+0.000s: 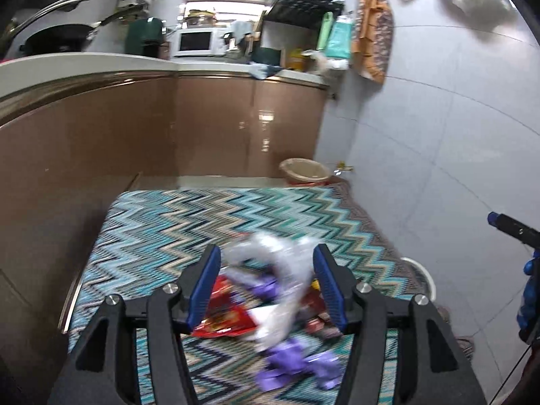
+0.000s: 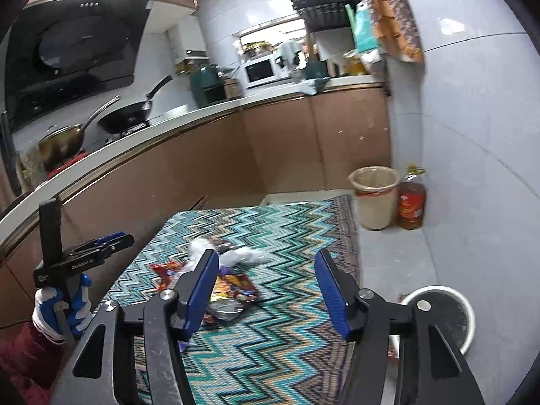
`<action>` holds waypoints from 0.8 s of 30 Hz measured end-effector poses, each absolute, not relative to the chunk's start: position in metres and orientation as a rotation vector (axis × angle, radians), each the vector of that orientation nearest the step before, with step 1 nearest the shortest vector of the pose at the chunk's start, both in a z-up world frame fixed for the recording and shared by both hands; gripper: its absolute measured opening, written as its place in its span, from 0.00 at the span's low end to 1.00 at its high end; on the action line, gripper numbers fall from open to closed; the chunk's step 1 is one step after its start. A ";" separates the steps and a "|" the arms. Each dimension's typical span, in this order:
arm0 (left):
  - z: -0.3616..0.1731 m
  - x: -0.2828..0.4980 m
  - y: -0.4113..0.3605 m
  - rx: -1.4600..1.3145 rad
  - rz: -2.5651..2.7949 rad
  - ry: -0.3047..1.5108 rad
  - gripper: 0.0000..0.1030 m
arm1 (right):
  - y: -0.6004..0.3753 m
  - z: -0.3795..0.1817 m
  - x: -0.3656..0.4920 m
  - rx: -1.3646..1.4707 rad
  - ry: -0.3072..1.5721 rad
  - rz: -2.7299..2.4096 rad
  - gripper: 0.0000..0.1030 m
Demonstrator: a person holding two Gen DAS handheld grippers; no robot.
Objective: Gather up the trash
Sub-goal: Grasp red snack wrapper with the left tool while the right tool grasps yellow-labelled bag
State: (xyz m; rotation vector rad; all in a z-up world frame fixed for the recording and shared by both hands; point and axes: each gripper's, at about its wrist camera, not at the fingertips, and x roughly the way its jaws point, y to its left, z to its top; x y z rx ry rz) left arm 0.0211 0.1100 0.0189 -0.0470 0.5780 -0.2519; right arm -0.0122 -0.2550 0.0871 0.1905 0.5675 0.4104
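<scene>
A pile of trash lies on the zigzag rug [image 1: 162,229]: a clear plastic wrapper [image 1: 280,263], a red snack packet [image 1: 229,320] and purple wrappers [image 1: 297,364]. My left gripper [image 1: 266,270] is open just above the pile, with the clear wrapper between its blue fingers [image 1: 202,290]. In the right wrist view the same trash [image 2: 233,287] lies on the rug [image 2: 287,337], ahead and left of my open, empty right gripper [image 2: 266,273]. A beige trash bin [image 2: 373,195] with a liner stands at the far corner; it also shows in the left wrist view [image 1: 305,172].
Brown kitchen cabinets [image 2: 236,155] run along the left and back. A red oil bottle [image 2: 410,204] stands beside the bin by the tiled wall. A round white container [image 2: 438,314] sits on the floor at the rug's right edge. The left gripper shows at the left [image 2: 84,253].
</scene>
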 end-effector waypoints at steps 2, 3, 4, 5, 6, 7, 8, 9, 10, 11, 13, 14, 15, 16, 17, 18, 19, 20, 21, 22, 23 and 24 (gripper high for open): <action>0.009 0.023 0.119 -0.050 -0.234 0.597 0.59 | -0.244 0.080 -0.008 0.210 0.590 0.456 0.56; 0.004 0.025 0.125 -0.056 -0.228 0.610 0.59 | -0.240 0.075 -0.006 0.219 0.602 0.475 0.56; -0.003 0.027 0.130 -0.062 -0.222 0.626 0.59 | -0.233 0.070 -0.003 0.226 0.617 0.494 0.56; -0.010 0.029 0.132 -0.067 -0.217 0.642 0.59 | -0.227 0.061 0.001 0.236 0.638 0.517 0.56; -0.018 0.032 0.135 -0.075 -0.216 0.662 0.59 | -0.219 0.051 0.006 0.248 0.665 0.542 0.56; -0.026 0.034 0.137 -0.082 -0.215 0.682 0.59 | -0.212 0.043 0.009 0.257 0.690 0.561 0.56; -0.034 0.036 0.137 -0.086 -0.212 0.700 0.59 | -0.205 0.032 0.008 0.260 0.715 0.578 0.56; -0.041 0.039 0.138 -0.087 -0.211 0.721 0.59 | -0.197 0.023 0.012 0.259 0.742 0.595 0.56; -0.048 0.042 0.138 -0.080 -0.211 0.739 0.59 | -0.189 0.014 0.016 0.259 0.769 0.612 0.56; -0.053 0.045 0.138 -0.071 -0.212 0.754 0.59 | -0.184 0.008 0.016 0.262 0.786 0.623 0.56; -0.063 0.051 0.139 -0.060 -0.216 0.781 0.59 | -0.168 -0.013 0.026 0.272 0.847 0.663 0.56; -0.067 0.054 0.140 -0.062 -0.221 0.791 0.59 | -0.164 -0.019 0.029 0.272 0.861 0.669 0.56; -0.070 0.056 0.141 -0.066 -0.228 0.797 0.59 | -0.156 -0.028 0.033 0.271 0.882 0.679 0.56; -0.072 0.058 0.142 -0.071 -0.237 0.800 0.59 | -0.150 -0.035 0.038 0.275 0.901 0.689 0.56; -0.074 0.060 0.142 -0.075 -0.245 0.801 0.59 | -0.146 -0.041 0.042 0.281 0.914 0.697 0.56; -0.075 0.063 0.142 -0.078 -0.255 0.803 0.59 | -0.143 -0.046 0.046 0.287 0.925 0.703 0.56; -0.077 0.067 0.143 -0.082 -0.267 0.807 0.59 | -0.140 -0.050 0.051 0.289 0.935 0.708 0.56; -0.078 0.070 0.143 -0.085 -0.275 0.809 0.60 | -0.140 -0.051 0.053 0.290 0.941 0.710 0.56; -0.079 0.073 0.144 -0.086 -0.283 0.809 0.60 | -0.137 -0.055 0.058 0.292 0.952 0.713 0.56; -0.081 0.076 0.144 -0.088 -0.294 0.809 0.60 | -0.135 -0.058 0.061 0.296 0.959 0.717 0.56; -0.082 0.079 0.143 -0.090 -0.302 0.809 0.59 | -0.134 -0.060 0.064 0.299 0.965 0.721 0.56; -0.083 0.082 0.144 -0.091 -0.308 0.809 0.60 | -0.133 -0.061 0.066 0.300 0.968 0.725 0.56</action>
